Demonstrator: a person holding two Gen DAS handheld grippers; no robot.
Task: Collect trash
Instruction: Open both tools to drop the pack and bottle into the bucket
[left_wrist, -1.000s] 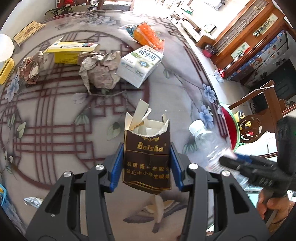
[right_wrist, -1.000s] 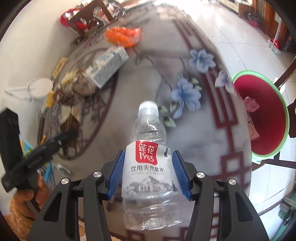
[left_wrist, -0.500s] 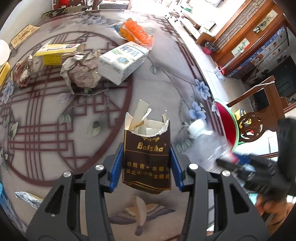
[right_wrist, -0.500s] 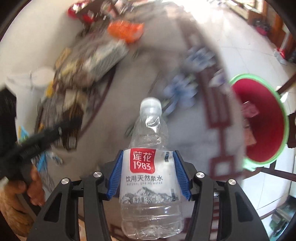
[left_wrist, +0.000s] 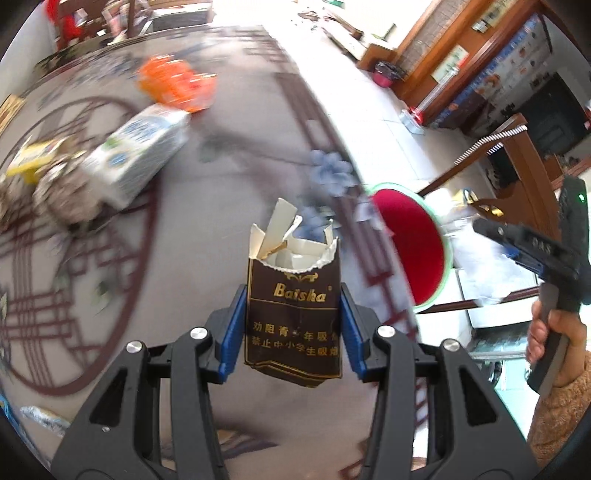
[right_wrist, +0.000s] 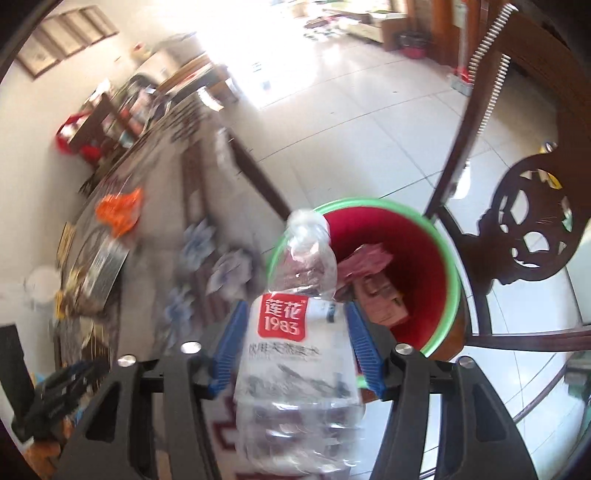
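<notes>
The right gripper (right_wrist: 293, 350) hangs at the red bin (right_wrist: 448, 273); its fingers have just been spreading, and gaps flank the water bottle (right_wrist: 295, 354) between them, so the drop looks underway. The left gripper (left_wrist: 293, 325) pinches the cigarette pack (left_wrist: 295, 314) above the tabletop (left_wrist: 236, 177) and should carry it over the bin next.

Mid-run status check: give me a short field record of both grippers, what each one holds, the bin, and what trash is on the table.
left gripper: shut on the cigarette pack, torn top pointing away
right gripper: jaws have just been opening; water bottle between them, pads seem to be off it
bin: red inside, green rim, beyond the table edge; paper scraps inside
trash on table: milk carton, orange wrapper, crumpled paper
image quality: motion blur in both views
</notes>
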